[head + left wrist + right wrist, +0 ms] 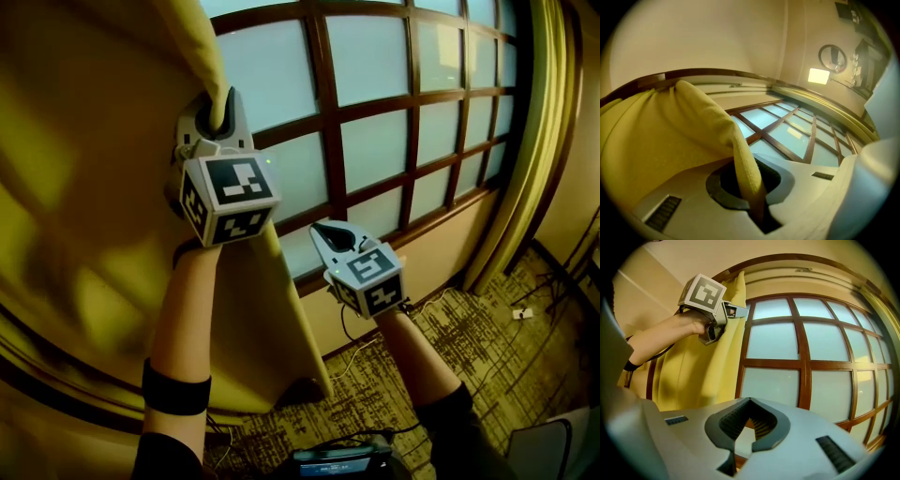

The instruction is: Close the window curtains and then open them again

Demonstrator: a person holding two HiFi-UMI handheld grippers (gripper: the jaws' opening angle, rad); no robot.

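Fabric of the yellow curtain (94,206) is pinched in my left tool (223,105) before the window (394,131); my right tool (328,234) sits lower, pressed together, empty.

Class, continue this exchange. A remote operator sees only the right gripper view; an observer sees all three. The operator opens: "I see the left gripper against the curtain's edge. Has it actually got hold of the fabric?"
Observer: Yes. The left gripper view shows the left gripper shut on a fold of the yellow curtain.
Operator: What's on the floor under the window?
Observer: The head view shows patterned carpet.
Operator: Is any room lighting on?
Observer: Yes, the left gripper view shows a lit ceiling light.
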